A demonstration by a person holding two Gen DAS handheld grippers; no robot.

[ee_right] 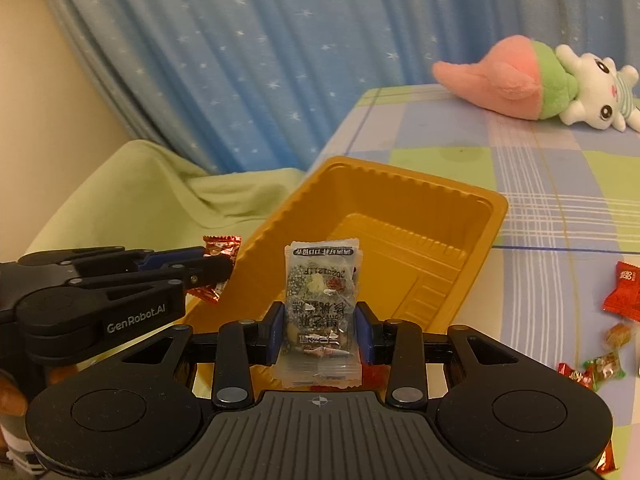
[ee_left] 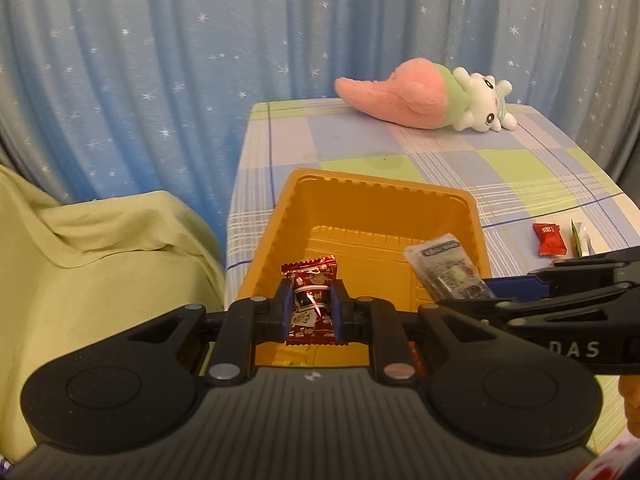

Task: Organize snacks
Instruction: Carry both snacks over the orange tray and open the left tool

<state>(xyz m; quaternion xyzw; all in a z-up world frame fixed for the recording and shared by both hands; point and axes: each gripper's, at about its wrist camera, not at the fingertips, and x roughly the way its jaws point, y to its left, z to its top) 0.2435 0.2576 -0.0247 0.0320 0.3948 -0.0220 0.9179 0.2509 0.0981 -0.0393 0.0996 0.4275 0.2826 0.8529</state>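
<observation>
Checked table (ee_left: 440, 160), tray (ee_left: 372, 188), plush (ee_left: 424, 96), candies (ee_right: 622, 288)

left gripper (ee_left: 312, 312): black two-finger tool with blue pads, angled downward, fingers (ee_left: 285, 312) pinched tight on a shiny dark-red snack wrapper (ee_left: 311, 300)

right gripper (ee_right: 322, 330): same black build, also tipped down, clamped on a clear printed snack packet (ee_right: 320, 312)

spacing: pretty much side by side, each poking into the other's view
</observation>
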